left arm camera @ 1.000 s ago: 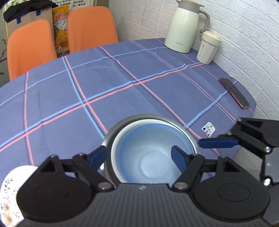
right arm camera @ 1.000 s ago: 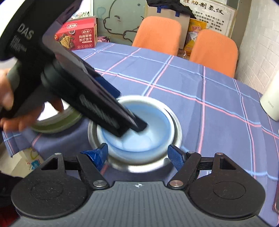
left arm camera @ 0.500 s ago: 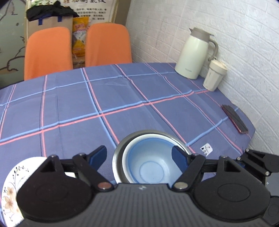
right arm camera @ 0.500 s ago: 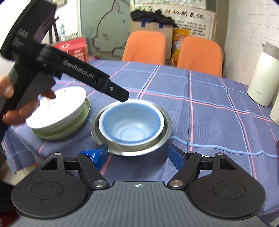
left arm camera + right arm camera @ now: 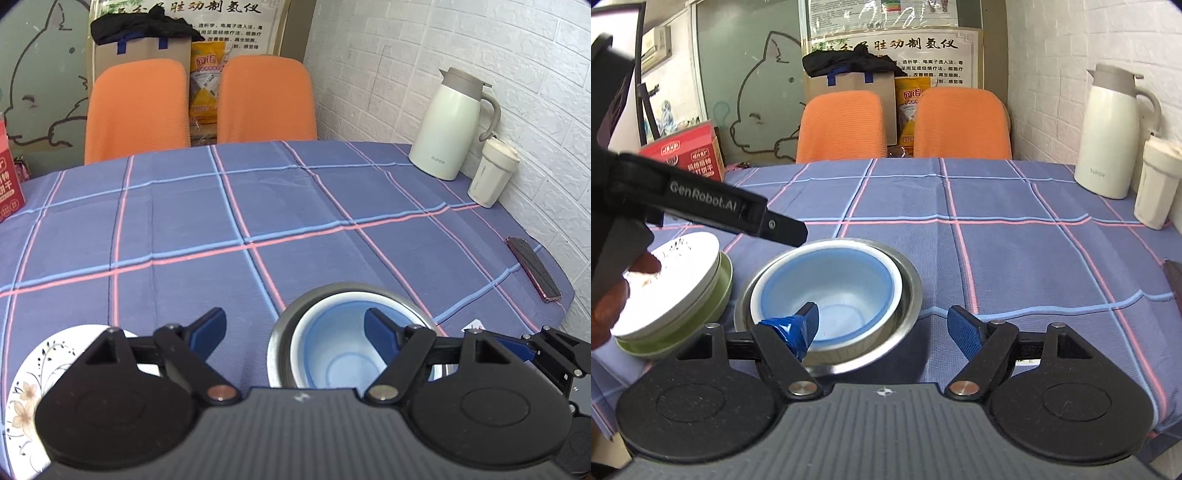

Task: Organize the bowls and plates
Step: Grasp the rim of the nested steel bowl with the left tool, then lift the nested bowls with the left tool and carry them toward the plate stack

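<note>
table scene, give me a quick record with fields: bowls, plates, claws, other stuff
bowls: blue bowl nested inside steel bowl, near table edge
plates: white floral plate stacked on green plate, just left of the bowls
left claw: open, empty, above the bowls
right claw: open, empty, near the steel bowl
table: plaid tablecloth
other: white thermos jug, lidded cup, phone, red box, two orange chairs

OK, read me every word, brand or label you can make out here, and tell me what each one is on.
"SUPOR": white thermos jug.
"GenRobot.AI": side of the left gripper.
Large Chinese heading: wall poster; its small print is too small to read.
Red box and yellow bag: Chinese print, too blurred.
Cloth tag: unreadable.
</note>
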